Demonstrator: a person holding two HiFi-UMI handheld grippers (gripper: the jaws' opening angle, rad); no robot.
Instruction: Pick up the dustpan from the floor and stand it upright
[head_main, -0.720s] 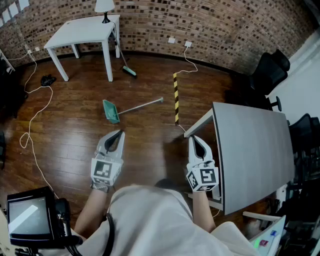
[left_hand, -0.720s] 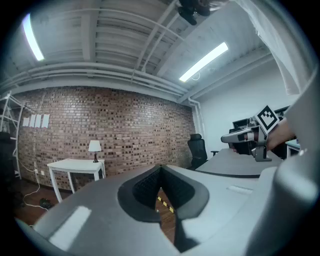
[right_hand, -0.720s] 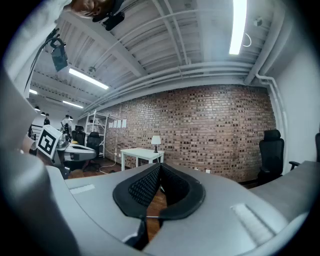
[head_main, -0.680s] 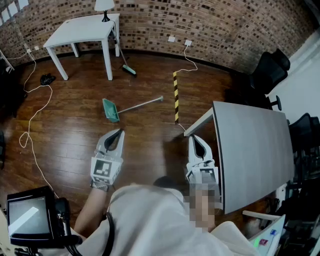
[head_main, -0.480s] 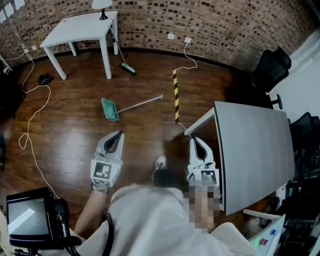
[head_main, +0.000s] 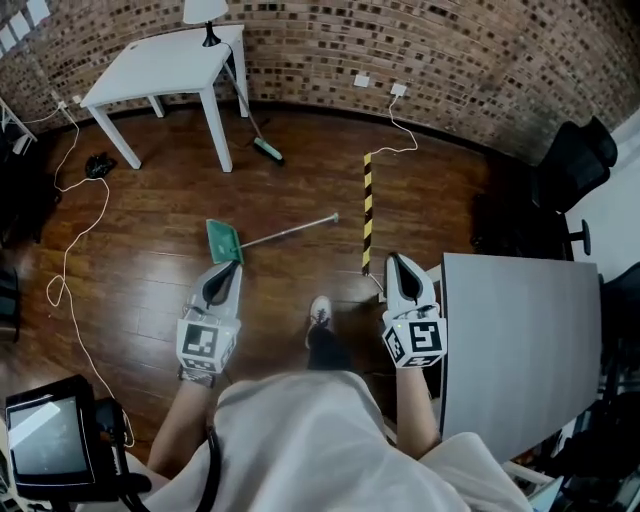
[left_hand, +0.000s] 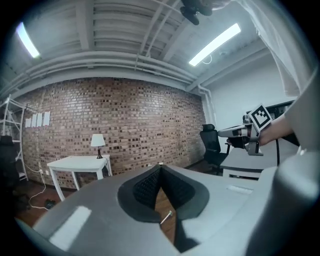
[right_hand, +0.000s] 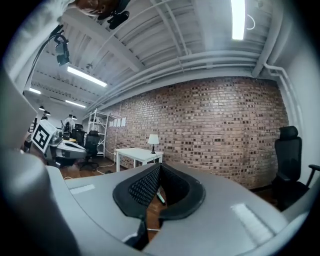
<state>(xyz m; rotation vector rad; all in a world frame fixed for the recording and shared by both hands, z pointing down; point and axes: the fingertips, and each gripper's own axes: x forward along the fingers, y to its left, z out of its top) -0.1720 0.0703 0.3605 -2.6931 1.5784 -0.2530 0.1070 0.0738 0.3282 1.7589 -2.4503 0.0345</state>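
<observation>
The green dustpan (head_main: 223, 241) lies flat on the wooden floor, its long metal handle (head_main: 290, 229) pointing right and away. My left gripper (head_main: 230, 266) hovers just short of the pan's near edge, jaws shut and empty. In the left gripper view the left gripper (left_hand: 160, 167) has its pads closed together, with the handle's tip (left_hand: 166, 216) showing below them. My right gripper (head_main: 394, 258) is held level at the right, beside the grey desk, also shut and holding nothing. The right gripper view shows the right gripper (right_hand: 160, 165) closed at the tip.
A white table (head_main: 165, 60) with a lamp (head_main: 205, 12) stands by the brick wall, a broom (head_main: 262, 145) leaning on it. A yellow-black striped strip (head_main: 367, 210) lies on the floor. A grey desk (head_main: 520, 340), a black chair (head_main: 575, 160), cables (head_main: 70, 230), a shoe (head_main: 320, 312).
The person has stepped forward, and a shoe now shows between the grippers. The dustpan lies closer to the left gripper. Both grippers stay shut.
</observation>
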